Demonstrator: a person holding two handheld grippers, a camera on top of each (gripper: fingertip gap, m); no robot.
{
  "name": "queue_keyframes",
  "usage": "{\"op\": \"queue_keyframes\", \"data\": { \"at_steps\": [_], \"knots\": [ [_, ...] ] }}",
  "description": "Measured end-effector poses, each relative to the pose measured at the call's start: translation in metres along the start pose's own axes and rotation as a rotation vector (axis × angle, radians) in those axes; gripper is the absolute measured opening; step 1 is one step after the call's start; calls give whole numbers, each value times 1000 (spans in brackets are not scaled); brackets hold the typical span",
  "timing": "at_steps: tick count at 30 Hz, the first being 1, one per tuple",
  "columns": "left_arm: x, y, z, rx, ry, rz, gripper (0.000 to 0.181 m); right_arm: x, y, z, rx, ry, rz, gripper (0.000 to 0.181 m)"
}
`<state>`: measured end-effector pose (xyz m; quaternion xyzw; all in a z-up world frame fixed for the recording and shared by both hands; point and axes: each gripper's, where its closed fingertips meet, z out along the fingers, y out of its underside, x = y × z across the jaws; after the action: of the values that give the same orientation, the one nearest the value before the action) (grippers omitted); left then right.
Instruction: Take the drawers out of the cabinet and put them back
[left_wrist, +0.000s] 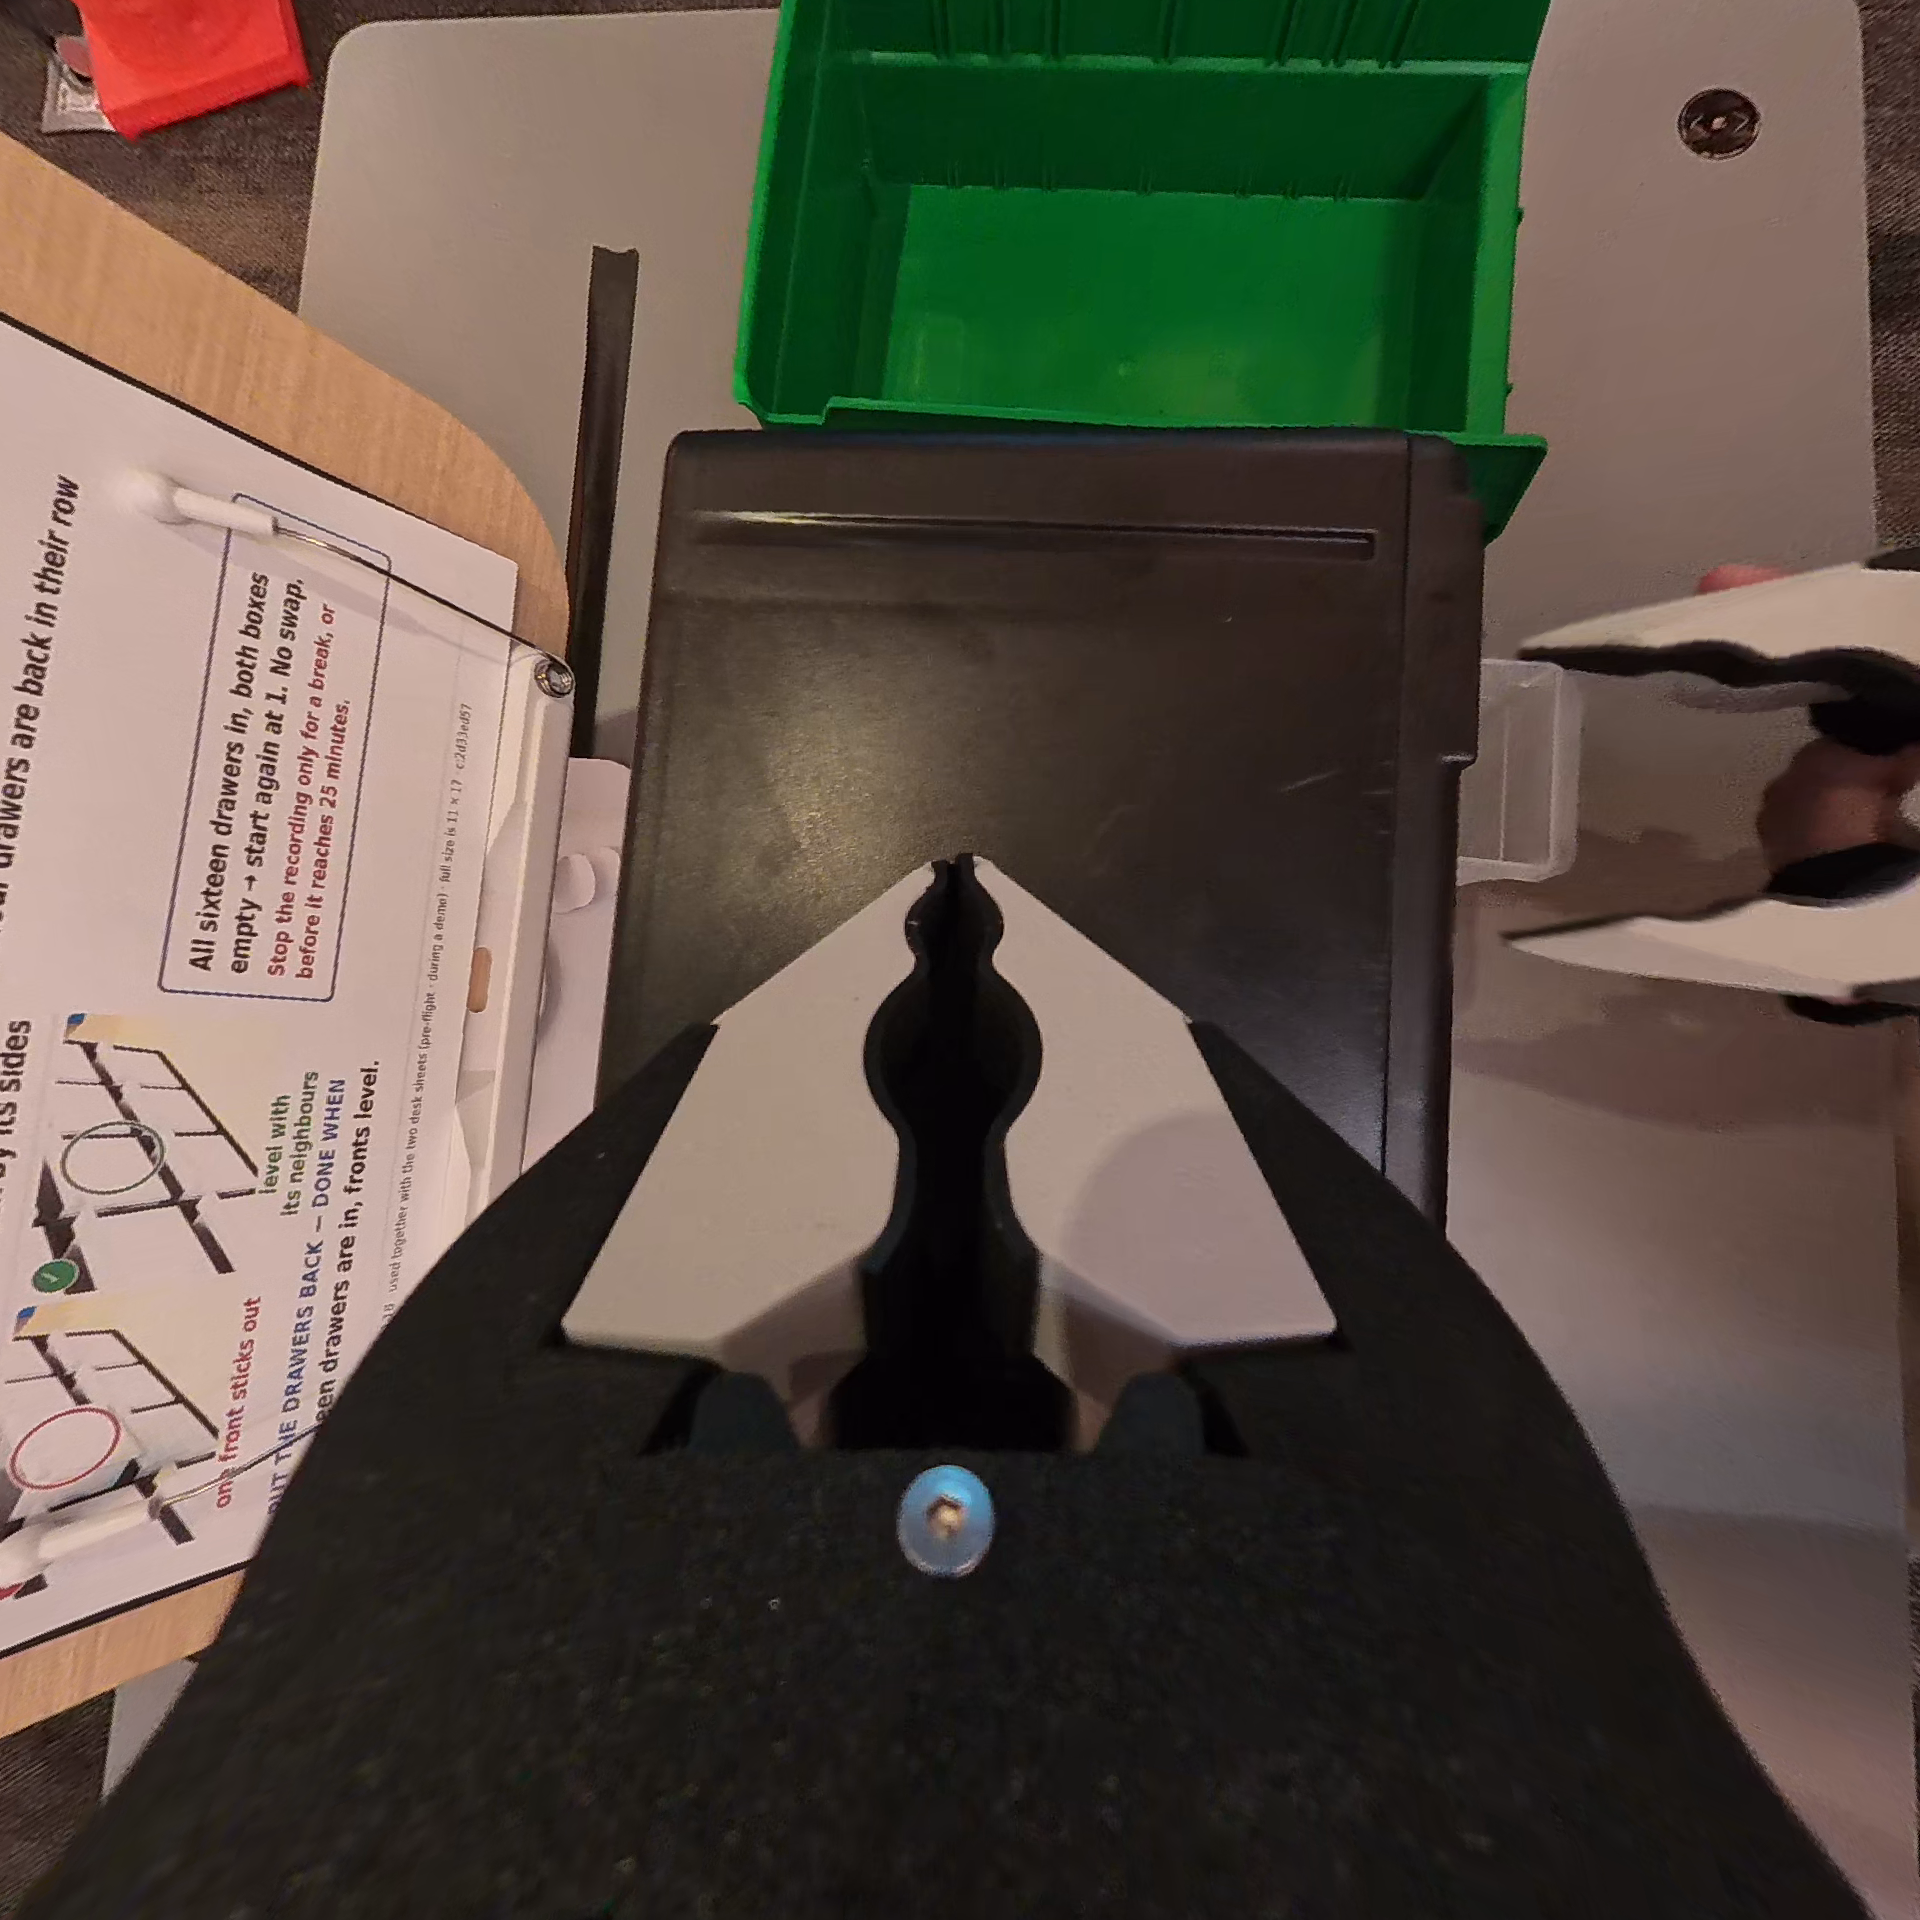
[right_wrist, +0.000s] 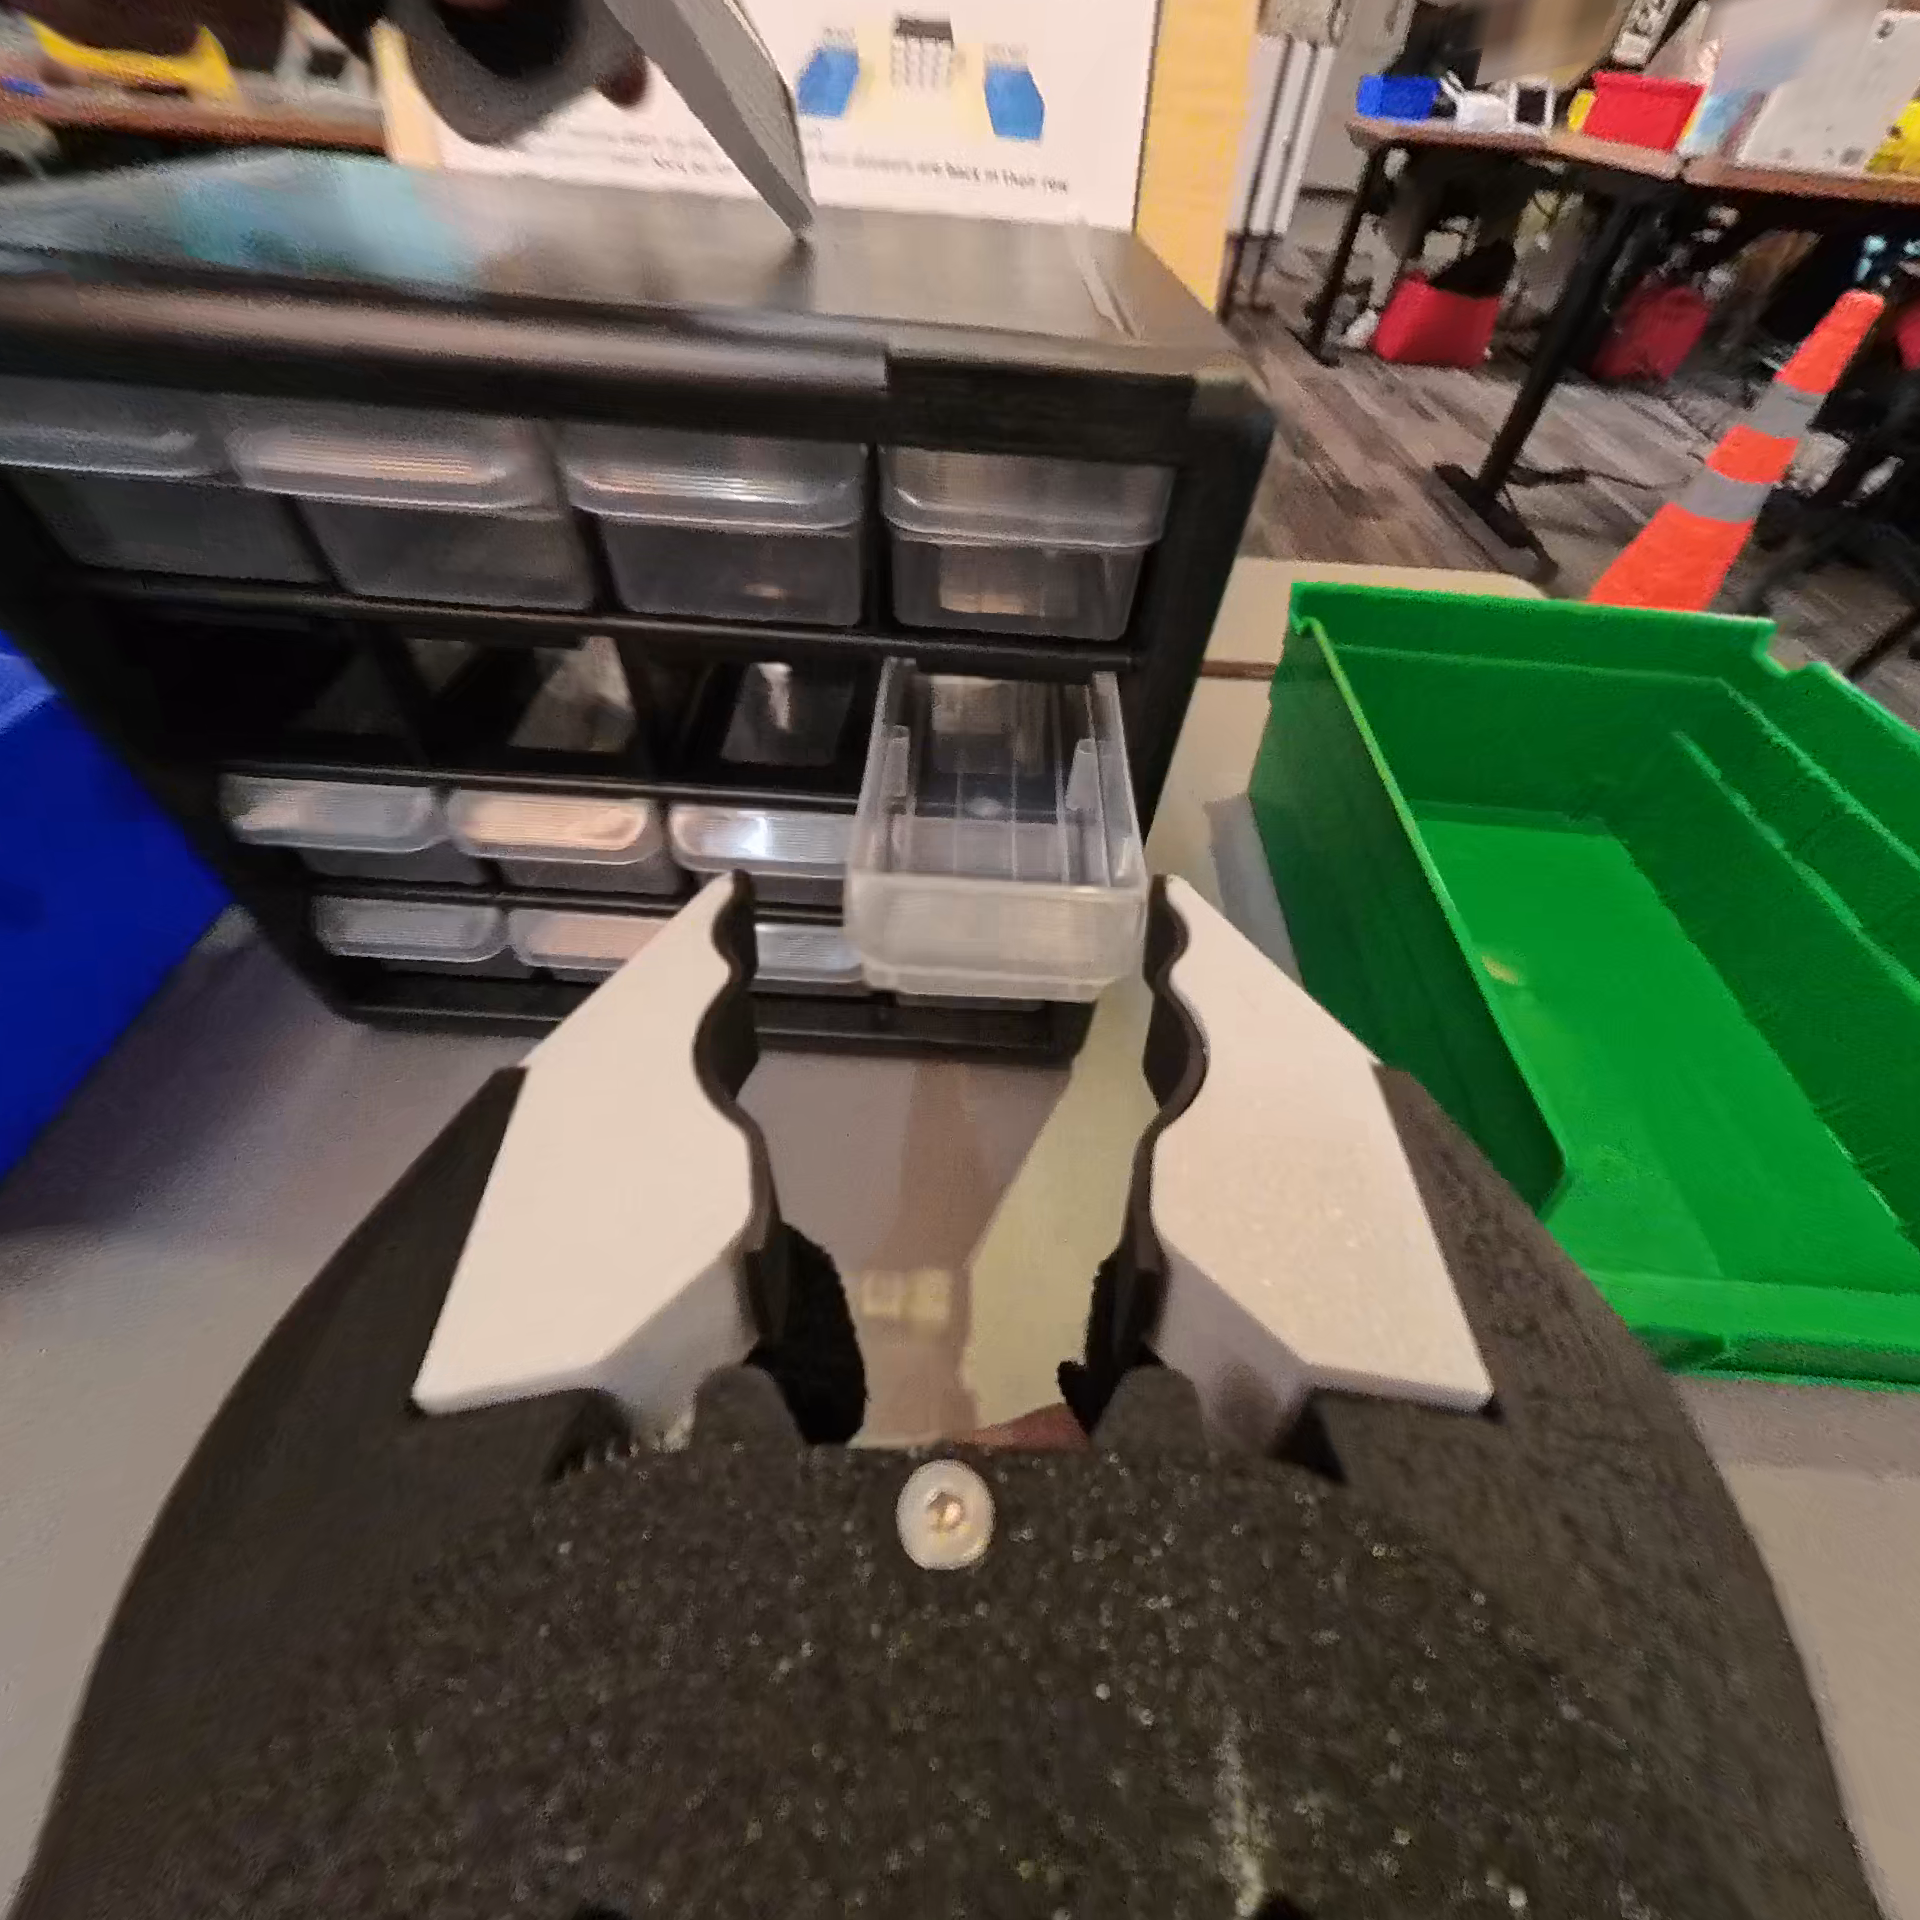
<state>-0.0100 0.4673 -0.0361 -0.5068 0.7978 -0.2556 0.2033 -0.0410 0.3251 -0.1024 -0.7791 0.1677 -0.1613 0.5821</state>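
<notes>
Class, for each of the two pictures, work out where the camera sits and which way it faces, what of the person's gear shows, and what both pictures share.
Left wrist view: above the black cabinet, facing down on its top; its own left gripper shows shut, the right gripper at the right edge.
Right wrist view: before the cabinet front, facing it level; its own right gripper shows open near the pulled-out clear drawer.
Shared: cabinet, drawer, green bin, both grippers.
</notes>
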Motion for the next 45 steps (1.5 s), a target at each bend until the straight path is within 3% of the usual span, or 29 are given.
{"op": "queue_keyframes", "data": {
  "at_steps": [5, 7, 12, 22, 36, 45],
  "knots": [
    [0, 0, 0, 1, 0, 7, 0, 1, 11, -26, 76, -39, 28, 63],
    [0, 0, 0, 2, 0, 3, 0, 4, 24, -17, 39, -26, 11, 49],
    [0, 0, 0, 5, -7, -1, 0, 7, 33, 4, 45, -3, 15, 49],
    [0, 0, 0, -23, -6, 4, 0, 13, 11, 26, 116, -1, 8, 28],
    [0, 1, 0, -33, 1, -6, 0, 10, 1, 66, 92, -44, 18, 32],
    [0, 1, -1, -48, -12, -3, 0, 6, 8, 58, 89, -67, 44, 35]
  ]
}}
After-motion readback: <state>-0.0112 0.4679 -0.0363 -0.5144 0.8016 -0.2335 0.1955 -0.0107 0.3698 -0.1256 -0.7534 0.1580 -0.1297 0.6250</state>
